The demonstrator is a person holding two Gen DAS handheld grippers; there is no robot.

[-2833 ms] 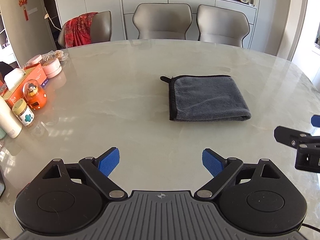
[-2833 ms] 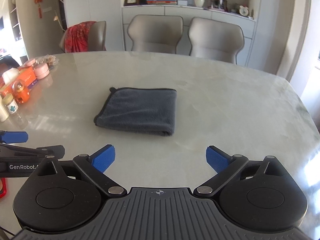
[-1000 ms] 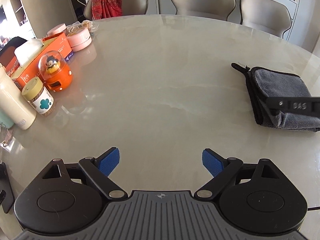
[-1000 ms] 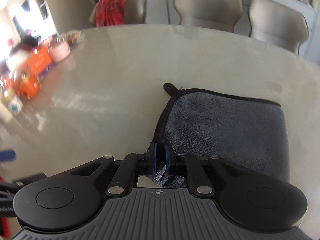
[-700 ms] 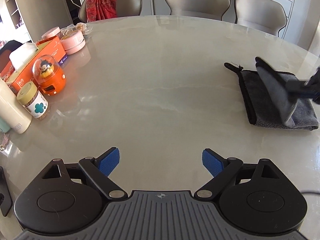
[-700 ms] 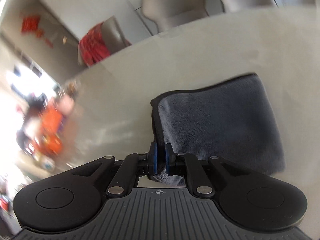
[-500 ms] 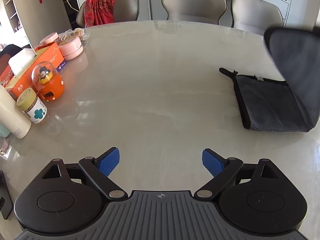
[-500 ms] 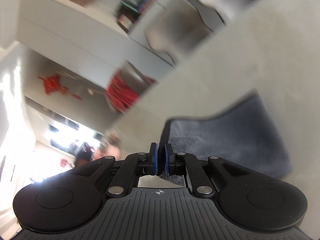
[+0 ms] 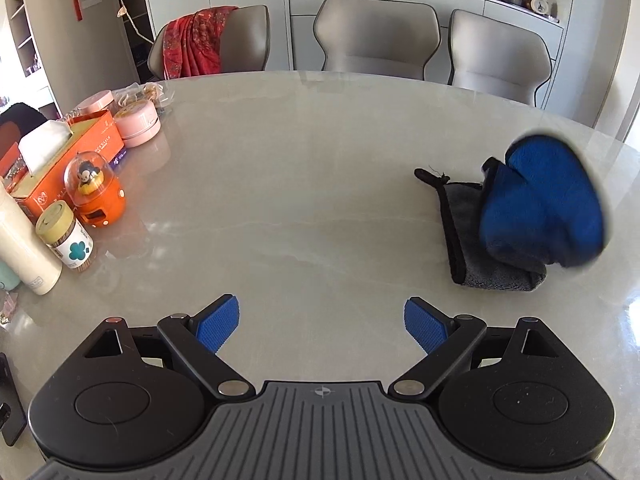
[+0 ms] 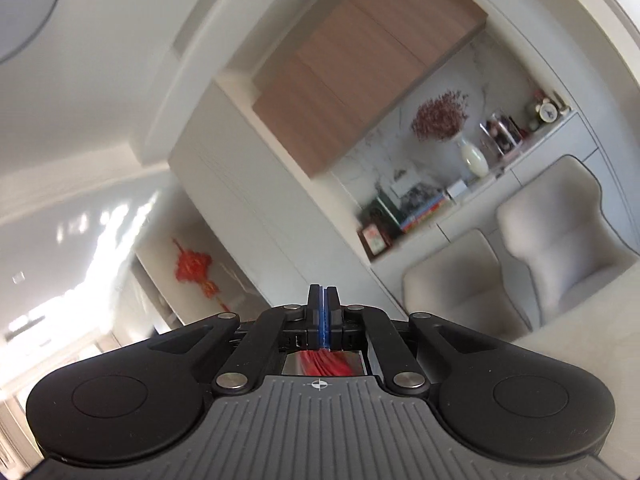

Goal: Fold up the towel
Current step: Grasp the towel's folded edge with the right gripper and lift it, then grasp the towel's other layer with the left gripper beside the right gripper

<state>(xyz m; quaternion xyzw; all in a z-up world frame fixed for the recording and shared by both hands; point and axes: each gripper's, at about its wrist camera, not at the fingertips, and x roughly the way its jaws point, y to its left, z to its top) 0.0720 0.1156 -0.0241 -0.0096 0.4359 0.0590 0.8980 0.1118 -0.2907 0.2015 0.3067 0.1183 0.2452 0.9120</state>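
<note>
The towel [image 9: 496, 276] lies at the right of the marble table [image 9: 300, 184], grey with a black border. Part of it is thrown up and over, blurred, showing a bright blue side [image 9: 548, 208]. My left gripper [image 9: 322, 320] hovers open over bare table, well left of the towel and nearer than it, with nothing between its blue pads. My right gripper [image 10: 324, 312] is raised and points level at the cabinets and ceiling; its pads are pressed together and no cloth shows between them. The right wrist view shows no towel, and the left wrist view shows no right gripper.
Along the table's left edge stand an orange tissue box [image 9: 68, 152], an orange domed toy [image 9: 96, 192], a small jar [image 9: 66, 236], a white bottle [image 9: 20, 248] and pink tins [image 9: 138, 120]. Chairs [image 9: 376, 36] line the far side, one with a red cloth [image 9: 196, 40].
My right gripper, pinching the towel's near edge, swung up steeply until its view left the table; no cloth shows between its pads now. The towel's layer flipped up, blue side out.
</note>
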